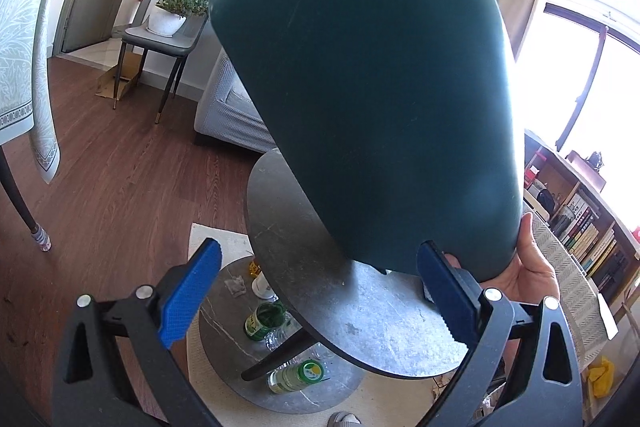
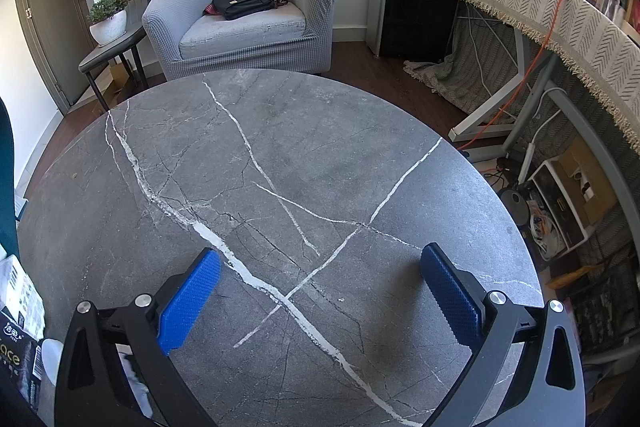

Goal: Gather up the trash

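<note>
Both the left tongs [image 1: 320,291] and the right tongs [image 2: 320,291] stand spread wide and empty, while a bare hand [image 1: 524,271] tilts the dark green bin [image 1: 360,87] above the counter [image 2: 280,167], probably so it can receive the bottles [image 1: 296,375] lying on the lower shelf [image 1: 224,355] beyond.

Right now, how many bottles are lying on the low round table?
2 bottles show for sure. One green-labelled bottle lies beside the upper tabletop's edge; one green-capped bottle lies near the low table's front rim. Clear plastic between them may be another, half hidden.
</note>
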A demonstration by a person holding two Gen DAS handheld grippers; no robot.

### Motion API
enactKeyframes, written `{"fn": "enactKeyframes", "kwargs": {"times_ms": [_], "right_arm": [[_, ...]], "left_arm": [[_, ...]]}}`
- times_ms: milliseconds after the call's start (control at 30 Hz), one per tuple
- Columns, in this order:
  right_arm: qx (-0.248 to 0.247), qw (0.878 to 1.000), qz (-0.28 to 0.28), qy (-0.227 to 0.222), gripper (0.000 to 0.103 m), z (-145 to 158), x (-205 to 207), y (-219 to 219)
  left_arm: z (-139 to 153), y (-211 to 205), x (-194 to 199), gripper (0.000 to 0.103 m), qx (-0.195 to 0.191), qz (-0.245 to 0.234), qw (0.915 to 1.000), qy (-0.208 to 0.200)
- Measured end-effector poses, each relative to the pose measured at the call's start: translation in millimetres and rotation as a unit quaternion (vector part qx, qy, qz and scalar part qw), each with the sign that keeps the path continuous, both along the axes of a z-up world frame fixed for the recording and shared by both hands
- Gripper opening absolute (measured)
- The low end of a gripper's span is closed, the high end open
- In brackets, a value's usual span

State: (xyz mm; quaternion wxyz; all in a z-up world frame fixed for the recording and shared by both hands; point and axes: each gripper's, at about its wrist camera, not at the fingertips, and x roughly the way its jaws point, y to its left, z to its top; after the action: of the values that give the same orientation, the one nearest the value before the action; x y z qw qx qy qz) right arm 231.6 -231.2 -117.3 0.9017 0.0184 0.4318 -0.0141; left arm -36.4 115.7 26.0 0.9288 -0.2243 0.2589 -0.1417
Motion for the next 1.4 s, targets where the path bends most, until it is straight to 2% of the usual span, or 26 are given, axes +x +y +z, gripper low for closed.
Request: {"fn": "enactKeyframes", "kwargs": {"times_ms": [500, 1400], "right_arm": [[0.0, 1.0, 0.0, 0.0, 0.101, 0.1, 0.4, -0.8], [0.0, 1.0, 0.0, 0.0, 0.101, 0.1, 0.7, -1.7]], "left_arm": [[-0.1, -7.6, 0.2, 0.099, 0.002, -0.011, 0.9999, -0.002], [-0.3, 3.3, -0.4, 0.099, -0.006, -0.005, 1.0, -0.003]]}}
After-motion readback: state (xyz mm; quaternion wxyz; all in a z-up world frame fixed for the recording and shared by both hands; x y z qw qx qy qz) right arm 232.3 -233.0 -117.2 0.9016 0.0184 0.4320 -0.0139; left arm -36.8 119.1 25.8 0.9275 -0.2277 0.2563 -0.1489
